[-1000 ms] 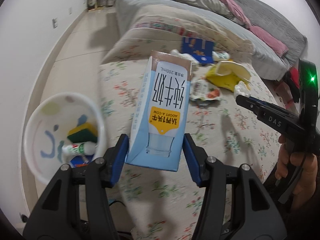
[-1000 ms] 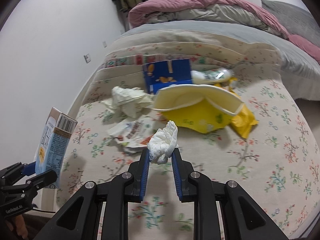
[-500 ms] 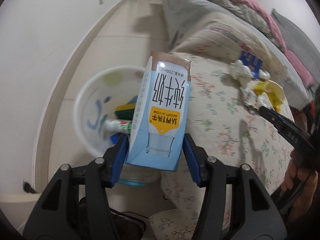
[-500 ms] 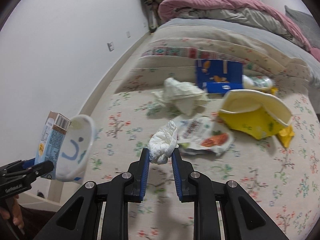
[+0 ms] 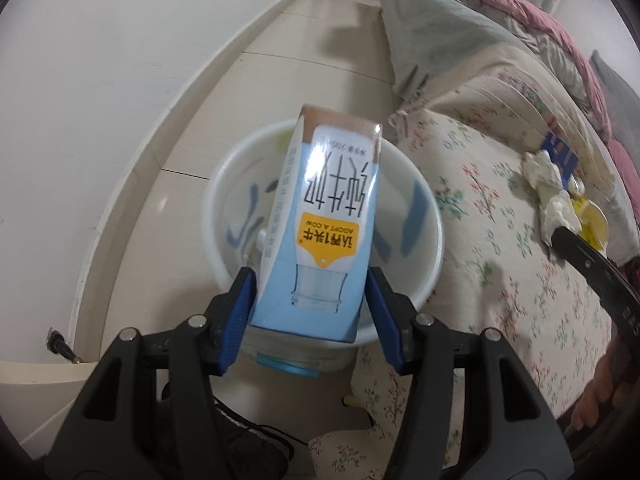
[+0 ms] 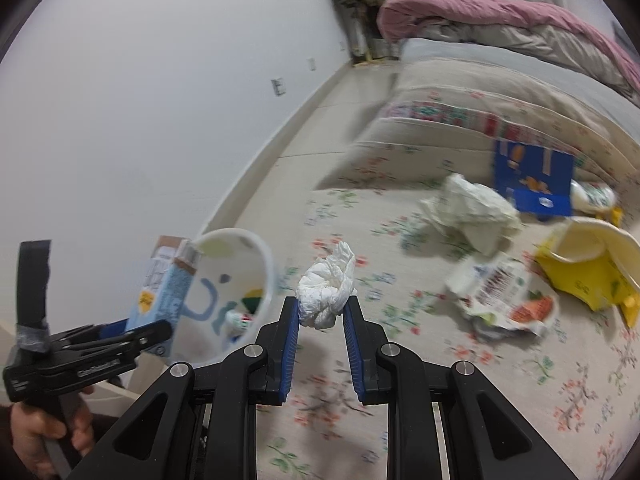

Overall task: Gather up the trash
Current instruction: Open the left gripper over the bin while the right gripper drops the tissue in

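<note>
My left gripper (image 5: 312,300) is shut on a light-blue milk carton (image 5: 324,224), held upright directly above the white trash bin (image 5: 424,216) on the floor beside the bed. From the right wrist view the same carton (image 6: 164,280) sits at the bin's (image 6: 264,268) near rim. My right gripper (image 6: 320,312) is shut on a crumpled white tissue (image 6: 326,290), held over the floral bedspread just right of the bin. Inside the bin lie a small tube (image 6: 240,322) and a green-yellow item (image 6: 252,300).
On the floral bedspread (image 6: 460,380) lie a crumpled white paper (image 6: 472,208), a torn printed wrapper (image 6: 508,300), a yellow bag (image 6: 588,268) and a blue box (image 6: 532,176). A white wall and tiled floor (image 5: 280,80) run left of the bed. A hand (image 6: 36,436) grips the left tool.
My left gripper swung the carton from over the bed to above the bin. My right gripper carried the tissue leftward, toward the bin.
</note>
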{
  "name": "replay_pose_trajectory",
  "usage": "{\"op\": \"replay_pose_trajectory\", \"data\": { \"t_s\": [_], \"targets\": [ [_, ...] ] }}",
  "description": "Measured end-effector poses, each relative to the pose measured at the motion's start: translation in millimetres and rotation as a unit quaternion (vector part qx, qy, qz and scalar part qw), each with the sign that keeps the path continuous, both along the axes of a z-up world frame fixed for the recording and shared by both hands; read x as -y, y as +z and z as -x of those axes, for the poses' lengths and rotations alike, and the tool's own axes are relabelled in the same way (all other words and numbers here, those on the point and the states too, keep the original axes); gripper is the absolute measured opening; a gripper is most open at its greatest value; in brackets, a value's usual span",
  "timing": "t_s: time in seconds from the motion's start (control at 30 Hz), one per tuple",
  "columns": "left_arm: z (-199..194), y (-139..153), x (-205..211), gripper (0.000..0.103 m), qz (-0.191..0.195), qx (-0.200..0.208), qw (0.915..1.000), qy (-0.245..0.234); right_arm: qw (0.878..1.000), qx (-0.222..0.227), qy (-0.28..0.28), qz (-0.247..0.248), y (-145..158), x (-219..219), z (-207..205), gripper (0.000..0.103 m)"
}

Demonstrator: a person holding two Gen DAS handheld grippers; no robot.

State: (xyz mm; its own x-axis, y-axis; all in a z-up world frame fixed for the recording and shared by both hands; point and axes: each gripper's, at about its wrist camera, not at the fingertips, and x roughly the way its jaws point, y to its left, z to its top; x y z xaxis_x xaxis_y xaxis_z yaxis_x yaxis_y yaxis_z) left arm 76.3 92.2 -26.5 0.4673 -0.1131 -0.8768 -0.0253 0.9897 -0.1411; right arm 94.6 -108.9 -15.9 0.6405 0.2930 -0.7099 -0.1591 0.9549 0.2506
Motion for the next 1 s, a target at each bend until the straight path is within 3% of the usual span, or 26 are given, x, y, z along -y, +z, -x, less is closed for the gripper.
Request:
{"op": "replay_pose_trajectory", "data": {
  "t_s": [0.13, 0.3, 0.43, 0.6, 1.0],
  "targets": [
    [-3, 1, -7, 0.079, -0.004, 0.019, 0.9996, 0.022, 1.000, 0.000, 0.021, -0.006, -3, -13, -10, 0.023],
    [1, 4, -22, 0.085, -0.005, 0.018, 0.9991, 0.038, 0.999, -0.010, 0.043, -0.009, -8, -29, -17, 0.023],
    [7, 3, -39, 0.097, -0.018, 0.019, 0.9967, 0.077, 0.998, -0.015, 0.062, -0.007, -12, -42, -21, 0.023],
    [11, 3, -53, 0.098, -0.037, 0.019, 0.9936, 0.105, 0.996, -0.027, 0.081, -0.010, -17, -58, -31, 0.023],
    [15, 5, -64, 0.098, -0.020, 0.017, 0.9923, 0.121, 0.993, -0.050, 0.102, -0.040, -33, -78, -58, 0.029]
  ]
}}
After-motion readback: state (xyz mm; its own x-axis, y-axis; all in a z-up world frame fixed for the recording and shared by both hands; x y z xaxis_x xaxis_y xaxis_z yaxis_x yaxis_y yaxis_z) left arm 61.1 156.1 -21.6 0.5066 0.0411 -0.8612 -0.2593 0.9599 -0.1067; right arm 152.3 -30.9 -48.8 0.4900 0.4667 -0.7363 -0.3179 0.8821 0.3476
